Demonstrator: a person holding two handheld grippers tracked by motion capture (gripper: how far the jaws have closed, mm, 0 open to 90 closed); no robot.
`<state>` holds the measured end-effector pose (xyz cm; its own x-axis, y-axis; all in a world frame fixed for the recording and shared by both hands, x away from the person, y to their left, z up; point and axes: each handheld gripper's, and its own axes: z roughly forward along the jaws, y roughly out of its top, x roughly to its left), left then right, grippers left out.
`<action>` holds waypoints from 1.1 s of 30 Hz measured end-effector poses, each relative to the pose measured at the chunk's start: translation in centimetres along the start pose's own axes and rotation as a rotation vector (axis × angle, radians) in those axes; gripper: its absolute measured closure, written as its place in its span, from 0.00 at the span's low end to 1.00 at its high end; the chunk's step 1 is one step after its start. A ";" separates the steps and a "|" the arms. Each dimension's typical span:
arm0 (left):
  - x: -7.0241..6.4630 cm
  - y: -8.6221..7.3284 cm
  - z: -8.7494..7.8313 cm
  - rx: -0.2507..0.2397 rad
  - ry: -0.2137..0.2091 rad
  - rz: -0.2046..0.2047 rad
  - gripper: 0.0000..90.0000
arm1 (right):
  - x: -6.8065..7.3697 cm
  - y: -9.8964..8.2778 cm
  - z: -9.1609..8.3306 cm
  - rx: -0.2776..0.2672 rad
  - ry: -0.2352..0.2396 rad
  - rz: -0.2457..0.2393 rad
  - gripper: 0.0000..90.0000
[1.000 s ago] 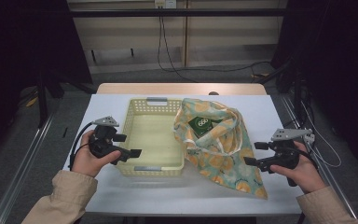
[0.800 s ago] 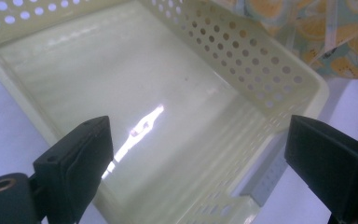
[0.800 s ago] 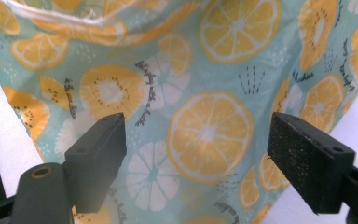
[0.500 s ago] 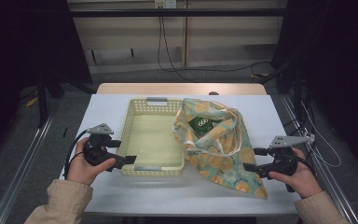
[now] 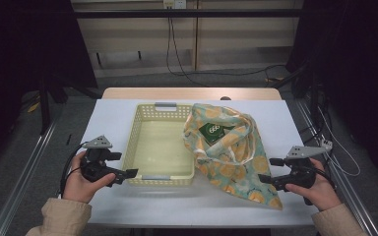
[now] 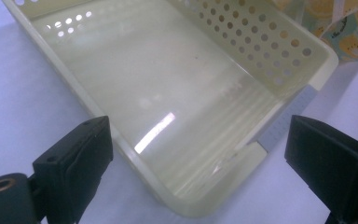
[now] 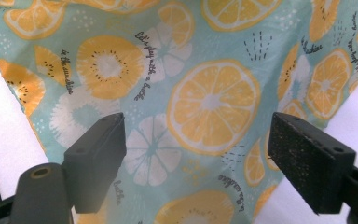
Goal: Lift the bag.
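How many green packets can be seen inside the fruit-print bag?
1. A green packet shows in the open mouth of the fruit-print bag, just right of the yellow basket. More may lie hidden under the cloth.

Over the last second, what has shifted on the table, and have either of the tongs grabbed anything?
Both tongs drew back toward the person: the left tongs came off the basket rim to its near-left corner, and the right tongs eased down beside the fruit-print cloth. Both are open and hold nothing. Basket, cloth and the green packet inside it stayed put.
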<state>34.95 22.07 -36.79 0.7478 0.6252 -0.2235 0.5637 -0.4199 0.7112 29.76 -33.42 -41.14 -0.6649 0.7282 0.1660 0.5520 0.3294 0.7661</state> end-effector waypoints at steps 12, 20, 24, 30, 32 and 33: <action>0.8 -2.0 -0.8 -0.011 0.038 -0.034 0.08 | 0.0 -0.3 0.2 -0.008 0.003 0.009 0.21; 0.9 -3.4 -0.6 -0.028 0.035 -0.052 0.08 | 0.0 -0.5 0.1 -0.014 0.002 0.011 0.21; 0.9 -3.9 -0.6 -0.027 0.034 -0.054 0.08 | 0.0 -0.6 0.2 -0.014 0.001 0.011 0.21; 0.9 -4.8 -0.3 -0.019 0.033 -0.058 0.08 | 0.0 -0.7 0.2 -0.017 -0.002 0.012 0.21; 0.7 -5.1 -0.1 -0.019 0.035 -0.047 0.08 | 0.0 -0.8 0.2 -0.018 -0.002 0.013 0.21; 0.7 -5.2 0.0 -0.017 0.031 -0.037 0.08 | 0.1 -0.9 0.2 -0.018 0.000 0.015 0.21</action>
<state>32.53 24.65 -40.63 0.7151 0.6603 -0.2295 0.5846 -0.3849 0.7142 29.34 -33.51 -41.90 -0.6565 0.7331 0.1778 0.5528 0.3072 0.7746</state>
